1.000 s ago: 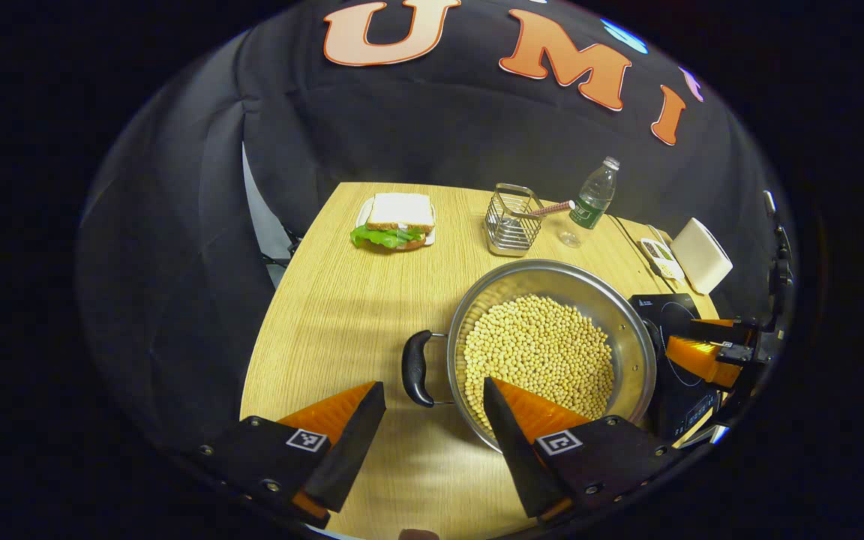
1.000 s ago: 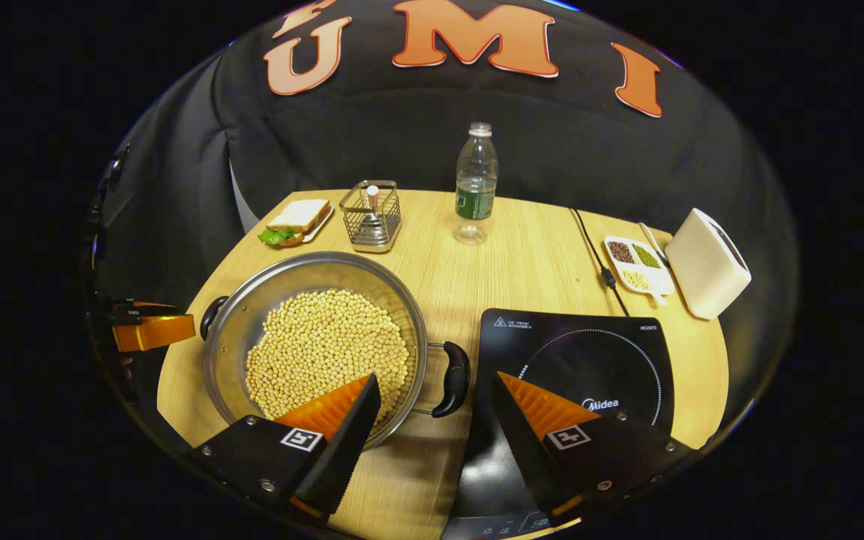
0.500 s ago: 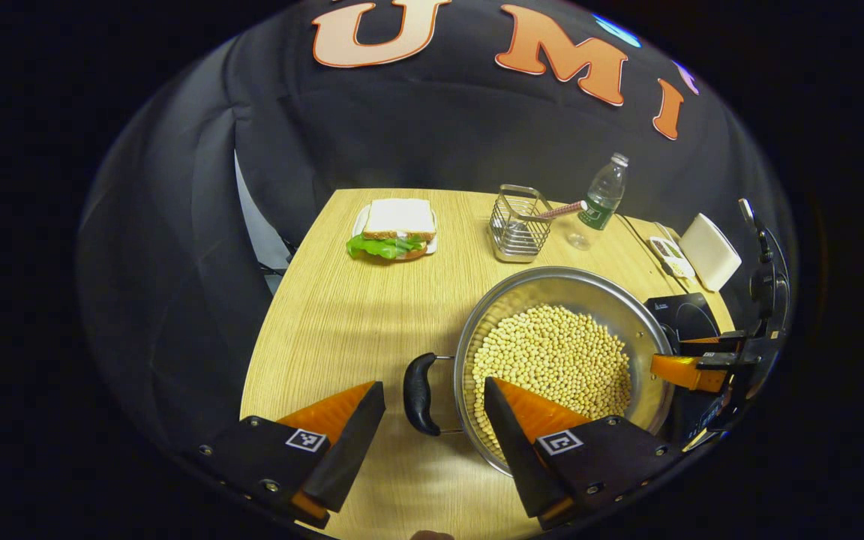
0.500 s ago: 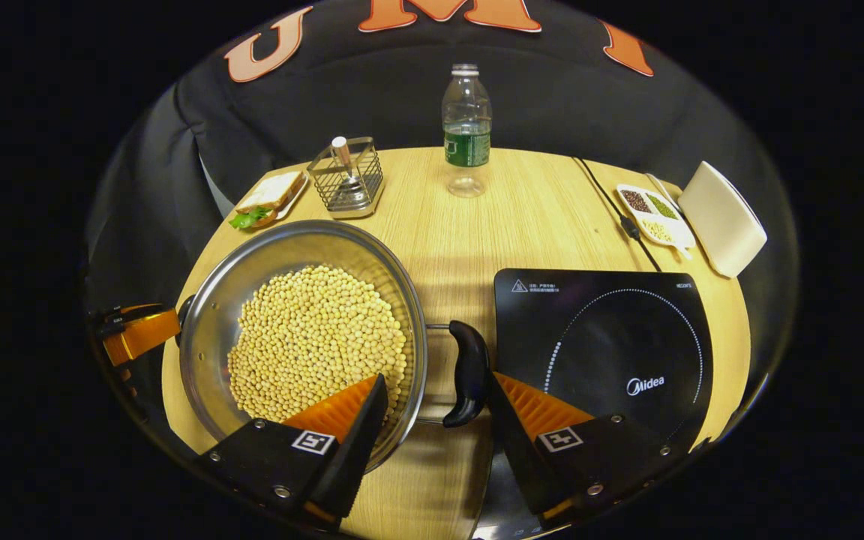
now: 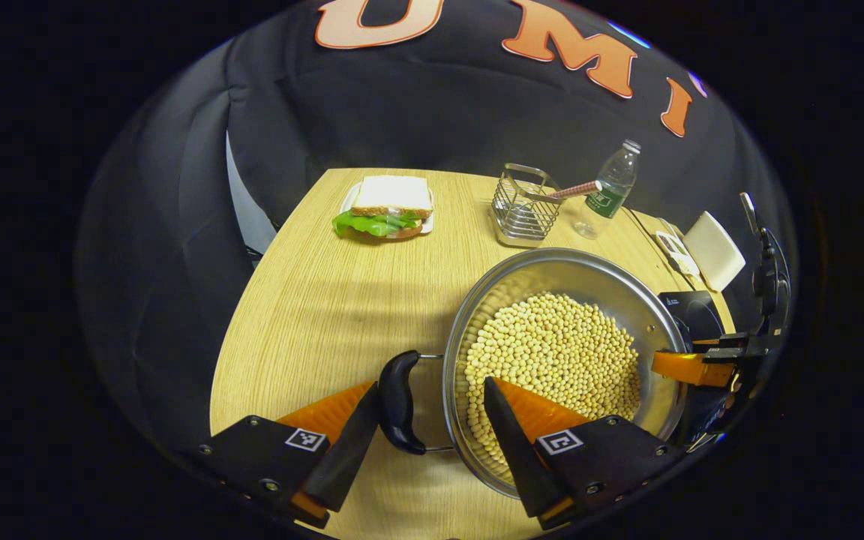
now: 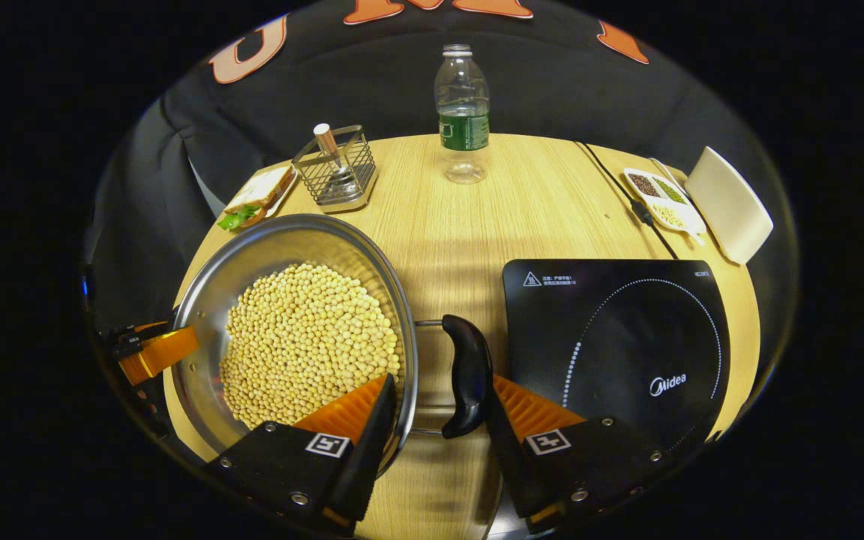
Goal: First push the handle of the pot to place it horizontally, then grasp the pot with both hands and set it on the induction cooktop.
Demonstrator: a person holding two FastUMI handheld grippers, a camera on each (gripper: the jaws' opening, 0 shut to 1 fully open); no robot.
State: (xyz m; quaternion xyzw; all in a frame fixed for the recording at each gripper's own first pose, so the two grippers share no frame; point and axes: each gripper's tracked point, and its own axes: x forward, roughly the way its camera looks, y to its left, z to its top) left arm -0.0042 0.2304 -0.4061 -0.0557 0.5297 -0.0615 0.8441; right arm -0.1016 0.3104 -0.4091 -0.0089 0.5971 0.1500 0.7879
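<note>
Grasp step: your left gripper [image 5: 432,409] is spread wide, straddling the steel pot's black left handle [image 5: 397,402], outer finger touching it, nothing clamped. Your right gripper [image 6: 436,411] is likewise agape around the black right handle [image 6: 466,385]. The shiny steel pot of yellow beans [image 6: 293,330] sits on the wooden table [image 6: 529,202] just ahead, between both. Next, by my read: clench both together, lift level, carry it right. The black glass induction cooktop [image 6: 619,337] lies just right of your right gripper; path looks open. Wire basket [image 6: 336,171] and clear plastic bottle [image 6: 463,112] stand well beyond.

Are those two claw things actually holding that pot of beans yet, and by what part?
Not yet. Each open gripper, left and right, straddles one of the pot's black side handles, jaws apart, not clamped.
</note>
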